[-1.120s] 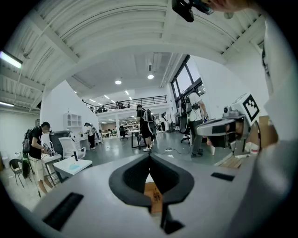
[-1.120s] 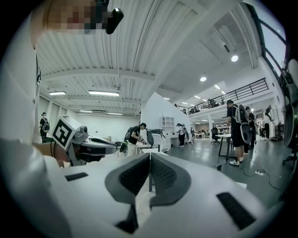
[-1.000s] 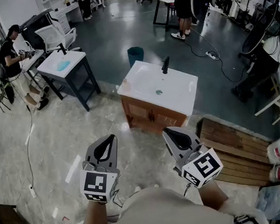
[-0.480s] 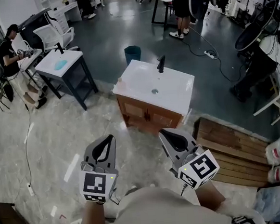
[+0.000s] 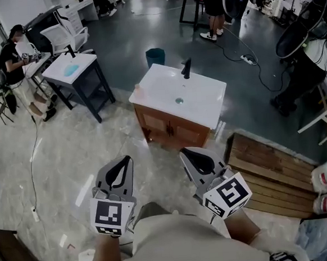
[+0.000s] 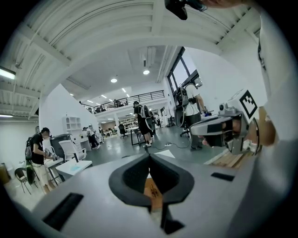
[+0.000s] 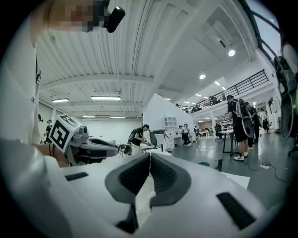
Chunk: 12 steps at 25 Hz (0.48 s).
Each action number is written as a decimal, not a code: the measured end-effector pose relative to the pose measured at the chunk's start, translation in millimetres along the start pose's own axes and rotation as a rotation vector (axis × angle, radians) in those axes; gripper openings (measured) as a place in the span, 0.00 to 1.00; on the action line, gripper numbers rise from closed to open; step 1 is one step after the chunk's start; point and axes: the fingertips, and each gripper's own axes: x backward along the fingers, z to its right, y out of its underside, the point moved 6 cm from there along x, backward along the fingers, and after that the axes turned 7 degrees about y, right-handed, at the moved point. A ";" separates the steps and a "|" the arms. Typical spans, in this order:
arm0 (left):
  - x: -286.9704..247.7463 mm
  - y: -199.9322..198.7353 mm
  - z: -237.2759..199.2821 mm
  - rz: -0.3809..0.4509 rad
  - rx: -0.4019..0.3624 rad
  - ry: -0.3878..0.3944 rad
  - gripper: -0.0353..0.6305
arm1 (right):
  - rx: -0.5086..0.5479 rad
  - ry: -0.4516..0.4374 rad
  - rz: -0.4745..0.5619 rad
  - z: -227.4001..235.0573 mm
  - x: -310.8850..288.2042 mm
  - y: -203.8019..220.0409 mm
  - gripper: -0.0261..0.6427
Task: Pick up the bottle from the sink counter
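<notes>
So the bottle [image 5: 137, 88] is that tiny pale thing parked on the near-left corner of the white desk [image 5: 206, 104] with the sink in it. It's at about 10 o'clock from the drain [image 5: 179, 101] and roughly 8 o'clock from the black tap [image 5: 187, 69]. It looks like it stands upright, long axis pointing up, but it's so small in the head view that this is more guess than fact.

Both claws are well apart from it, with a stretch of floor [image 5: 70, 157] in between. From the left claw [image 5: 124, 160] the bottle sits at around 1 o'clock, and from the right claw [image 5: 185, 152] it's more like 11 o'clock. The left one looks a bit nearer and lines up straighter with that corner, so it's probably the handier pick. Either way the person has to walk up to the desk first.

Each claw is pressed together with nothing in it, as the left gripper view and right gripper view both show plainly. Whichever goes in needs to spread before it gets there.

Writing-wise, nothing is readable. No label can be made out on the bottle, and the cube [image 5: 109, 216] on each claw just carries black-and-white square markers, no words.
</notes>
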 end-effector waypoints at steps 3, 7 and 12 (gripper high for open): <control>-3.2 -0.4 2.4 -0.005 -0.012 -0.007 0.06 | -0.001 0.002 0.000 7.5 0.3 3.8 0.03; -7.8 0.9 1.4 -0.009 -0.015 -0.012 0.06 | 0.003 -0.001 0.003 12.3 -5.3 6.4 0.03; -20.0 7.9 -5.0 0.012 0.020 0.006 0.06 | 0.008 -0.009 0.003 16.5 -17.8 17.8 0.04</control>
